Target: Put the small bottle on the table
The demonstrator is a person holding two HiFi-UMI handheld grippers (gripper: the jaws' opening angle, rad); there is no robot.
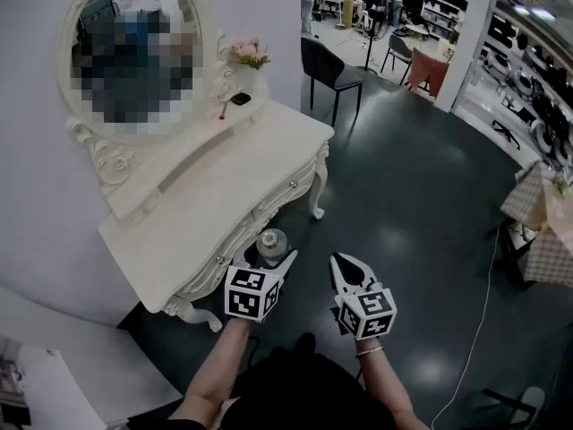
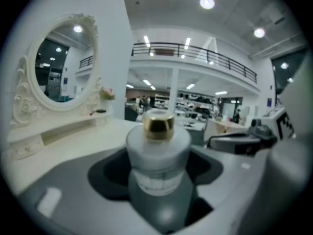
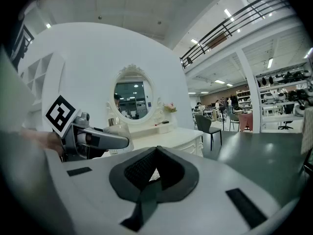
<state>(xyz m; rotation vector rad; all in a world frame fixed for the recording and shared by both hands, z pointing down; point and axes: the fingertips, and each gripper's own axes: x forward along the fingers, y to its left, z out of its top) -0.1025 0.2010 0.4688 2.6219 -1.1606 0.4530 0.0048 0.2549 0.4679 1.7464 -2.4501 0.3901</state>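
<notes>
The left forearm (image 1: 215,370) reaches forward and slightly right from the body, with the left gripper (image 1: 270,260) pointing away from the person. Its jaws stand wide and clamp the small bottle (image 2: 158,148), which sits upright between them with its gold cap on top. The white table (image 1: 224,182) lies just ahead and to the left of this gripper. Just beside it on the right, the right forearm (image 1: 387,379) extends parallel. The right gripper (image 1: 341,266) points the same way, its jaws pressed together with nothing between them.
</notes>
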